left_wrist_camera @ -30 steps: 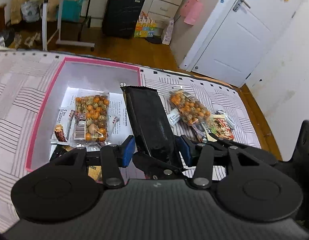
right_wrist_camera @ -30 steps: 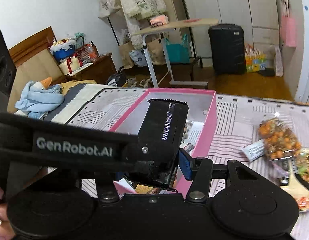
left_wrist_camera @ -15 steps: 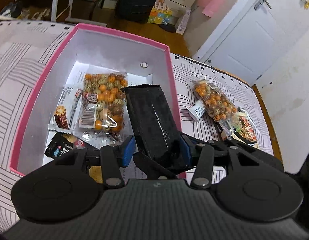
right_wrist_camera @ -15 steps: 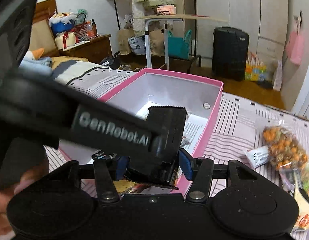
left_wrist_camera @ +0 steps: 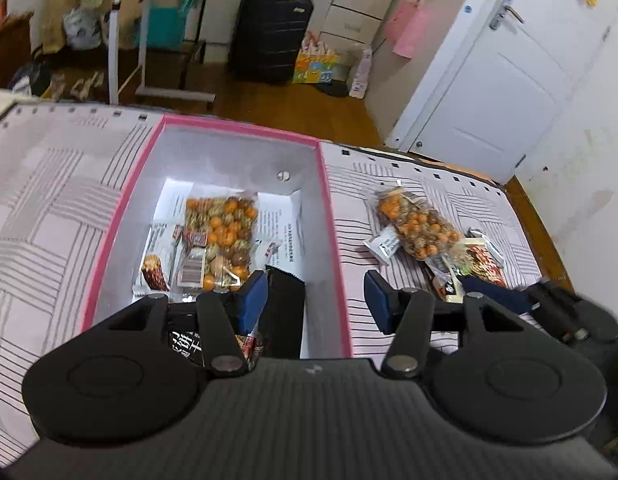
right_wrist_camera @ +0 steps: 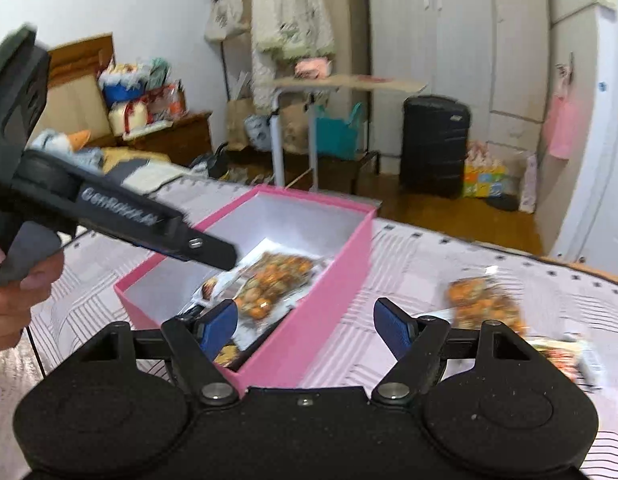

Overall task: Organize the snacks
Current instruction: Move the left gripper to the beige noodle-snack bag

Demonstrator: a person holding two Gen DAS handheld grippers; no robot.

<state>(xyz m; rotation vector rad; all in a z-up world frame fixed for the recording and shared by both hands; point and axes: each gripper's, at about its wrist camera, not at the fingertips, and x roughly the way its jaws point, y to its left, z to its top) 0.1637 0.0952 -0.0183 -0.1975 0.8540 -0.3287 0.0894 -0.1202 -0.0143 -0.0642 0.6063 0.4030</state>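
— How many snacks are in the pink box (left_wrist_camera: 333,240)?

— One bag of orange nut mix (left_wrist_camera: 221,236), one white bar packet (left_wrist_camera: 157,260), a black pouch (left_wrist_camera: 283,312) leaning against the right wall, plus a dark packet half hidden by a finger. A second nut bag (left_wrist_camera: 419,226) lies outside on the striped bedcover (left_wrist_camera: 49,208), beside a small pile I cannot count.

— And the hand-held grippers?

— Two. The left hand-held gripper (left_wrist_camera: 315,300) is opening, its left pad just beside the pouch, not clamping it. The right hand-held gripper (right_wrist_camera: 305,326) is opening too — empty, straddling the box corner.

far half of pink box (left_wrist_camera: 333,216) free, snack bags (left_wrist_camera: 219,236) crowding near half
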